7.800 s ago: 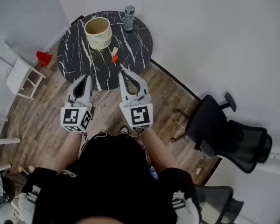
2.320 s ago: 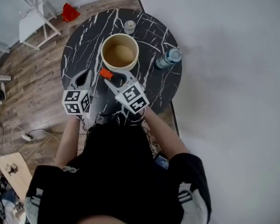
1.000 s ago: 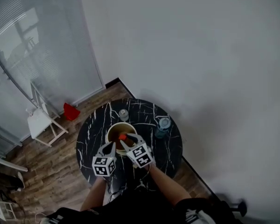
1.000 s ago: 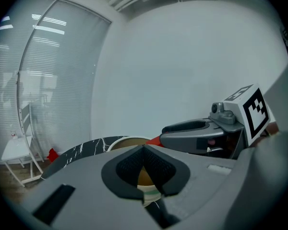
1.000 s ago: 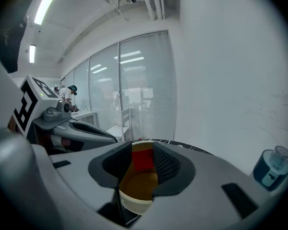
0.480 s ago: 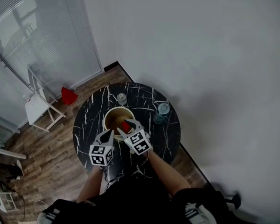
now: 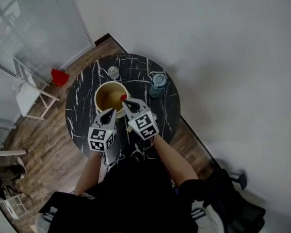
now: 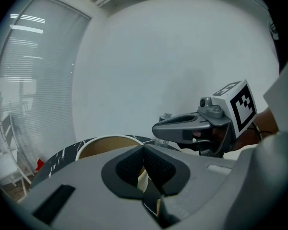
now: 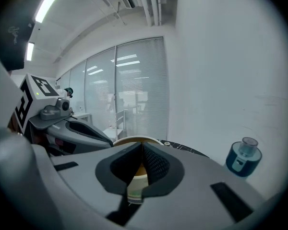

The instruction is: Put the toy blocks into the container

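A cream round container [image 7: 108, 97] stands on the black marble table [image 7: 150, 113]. A small red block [image 7: 123, 97] shows just inside its right rim, right at the tips of my right gripper [image 7: 127, 102]. That gripper's jaws are shut and empty in the right gripper view [image 9: 141, 146], with the container [image 9: 136, 140] just ahead. My left gripper [image 7: 109, 112] hovers at the container's near rim, also shut and empty [image 8: 143, 148]. The container [image 8: 108, 143] and the right gripper [image 8: 182, 127] appear in the left gripper view.
A blue-capped bottle [image 7: 158, 81] [image 9: 242, 159] stands on the table to the right of the container, and a small jar [image 7: 113, 72] behind it. On the wooden floor are a red object [image 7: 59, 76], a white rack [image 7: 29, 93] and a black chair [image 7: 233, 183].
Half a second ago the red block sat between the right gripper's spread jaws over the container. Now those jaws are shut and the block is free at the rim. The head camera has tilted down.
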`<state>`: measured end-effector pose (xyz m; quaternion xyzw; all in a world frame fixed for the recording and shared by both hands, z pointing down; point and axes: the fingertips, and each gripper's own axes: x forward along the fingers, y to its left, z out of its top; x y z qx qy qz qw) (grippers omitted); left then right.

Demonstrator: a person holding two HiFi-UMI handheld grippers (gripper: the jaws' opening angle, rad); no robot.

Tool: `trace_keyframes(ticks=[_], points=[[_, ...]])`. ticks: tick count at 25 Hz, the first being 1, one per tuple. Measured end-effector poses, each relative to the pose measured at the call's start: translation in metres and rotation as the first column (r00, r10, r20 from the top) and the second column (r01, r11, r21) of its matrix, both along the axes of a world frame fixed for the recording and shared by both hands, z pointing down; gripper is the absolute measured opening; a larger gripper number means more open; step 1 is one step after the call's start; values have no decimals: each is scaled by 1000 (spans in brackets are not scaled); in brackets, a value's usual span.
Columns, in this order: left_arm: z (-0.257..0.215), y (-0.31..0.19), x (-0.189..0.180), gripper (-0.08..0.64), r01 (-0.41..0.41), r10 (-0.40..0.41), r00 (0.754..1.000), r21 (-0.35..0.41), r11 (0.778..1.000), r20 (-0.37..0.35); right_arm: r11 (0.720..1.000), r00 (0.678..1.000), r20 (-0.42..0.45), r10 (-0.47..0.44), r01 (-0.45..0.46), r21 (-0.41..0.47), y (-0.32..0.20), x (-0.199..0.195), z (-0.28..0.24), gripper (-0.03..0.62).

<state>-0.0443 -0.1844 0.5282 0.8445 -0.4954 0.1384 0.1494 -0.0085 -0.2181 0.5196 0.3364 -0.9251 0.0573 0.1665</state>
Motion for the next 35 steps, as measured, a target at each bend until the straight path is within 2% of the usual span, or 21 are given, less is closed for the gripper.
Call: trace_keyframes(ticks=[6,11,15,17,19,23,29,35], points=[[14,10,38,0,-130,132,989,-21,991,69,996,996,-3,90,-90,-28,11,41,14,-3],[24,15,66,0,-233,235,962,-34,972,138,985,986,-10,167,-167,-47,19,74,25,-3],[49,23,82,0,-310,325,936,-120,943,134,973,975,-3,221,-220,-69,23,95,35,-3],[70,30,84,0,-328,356,922,-179,928,155,968,971,0,238,-237,-84,27,101,43,-3],[93,40,81,0,-322,368,912,-243,915,179,962,968,-1,252,-250,-112,35,104,54,-3],[127,53,77,0,-287,363,913,-338,896,186,956,967,-7,255,-253,-150,45,104,73,-3],[160,63,71,0,-255,375,896,-417,873,237,947,963,-2,268,-264,-181,55,106,87,-3],[188,65,68,14,-198,345,909,-487,851,233,937,957,2,289,-283,-207,63,113,96,-3]])
